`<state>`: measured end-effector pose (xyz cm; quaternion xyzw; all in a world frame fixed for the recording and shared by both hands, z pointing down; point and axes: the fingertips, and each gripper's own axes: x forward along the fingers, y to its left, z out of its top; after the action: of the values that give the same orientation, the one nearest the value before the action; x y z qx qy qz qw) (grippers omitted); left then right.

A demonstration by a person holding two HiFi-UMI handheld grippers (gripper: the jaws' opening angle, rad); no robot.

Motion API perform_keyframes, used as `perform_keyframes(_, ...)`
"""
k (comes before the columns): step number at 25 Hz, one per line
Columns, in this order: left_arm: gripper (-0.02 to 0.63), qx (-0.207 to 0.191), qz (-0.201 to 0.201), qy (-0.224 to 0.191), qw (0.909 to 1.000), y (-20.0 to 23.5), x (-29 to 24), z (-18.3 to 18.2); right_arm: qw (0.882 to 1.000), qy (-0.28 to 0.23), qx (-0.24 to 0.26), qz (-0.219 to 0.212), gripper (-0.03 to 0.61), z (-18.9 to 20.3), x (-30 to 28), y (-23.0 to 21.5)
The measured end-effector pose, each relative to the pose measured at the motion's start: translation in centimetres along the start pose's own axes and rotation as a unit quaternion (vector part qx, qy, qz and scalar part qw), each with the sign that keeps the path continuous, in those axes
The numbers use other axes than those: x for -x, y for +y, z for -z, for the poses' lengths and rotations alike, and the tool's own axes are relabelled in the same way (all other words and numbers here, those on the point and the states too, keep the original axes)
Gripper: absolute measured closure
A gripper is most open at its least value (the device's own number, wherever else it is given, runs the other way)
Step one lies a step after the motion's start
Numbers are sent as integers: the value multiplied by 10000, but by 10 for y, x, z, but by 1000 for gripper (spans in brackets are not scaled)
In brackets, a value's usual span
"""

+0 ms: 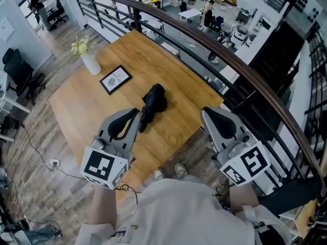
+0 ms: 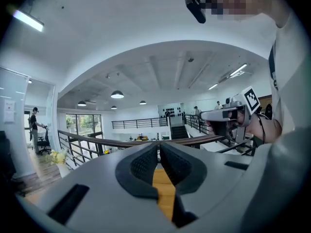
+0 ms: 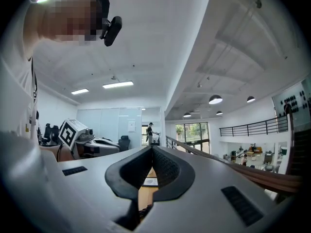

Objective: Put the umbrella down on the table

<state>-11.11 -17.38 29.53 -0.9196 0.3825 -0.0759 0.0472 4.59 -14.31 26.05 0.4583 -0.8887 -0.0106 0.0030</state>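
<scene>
Claws: left claw (image 2: 158, 147), right claw (image 3: 151, 149), both clenched, empty.
Umbrella (image 1: 153, 103): on table (image 1: 82, 106) centre; likely light, floppy; I'd grip its middle.

Left gripper (image 1: 135, 113) is held out level ahead of the torso, jaws seen pressed together, nothing between them. Right gripper (image 1: 206, 112) is held alongside, well apart from it, also level, jaws likewise closed and empty.
</scene>
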Motion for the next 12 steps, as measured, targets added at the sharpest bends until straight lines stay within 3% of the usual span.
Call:
perform_keyframes(5,587,-194,-104,23,9998,-8,13,8,9997,134,-45,-192,551,10,5,14)
perform_keyframes(9,588,78,-13,286,9996,-25,19,21,9989,261,-31,-386,551,21,7,28)
perform_keyframes(12,589,41,21,277,9996,-28,26,38,9981,380,-68,-487,551,31,4,38)
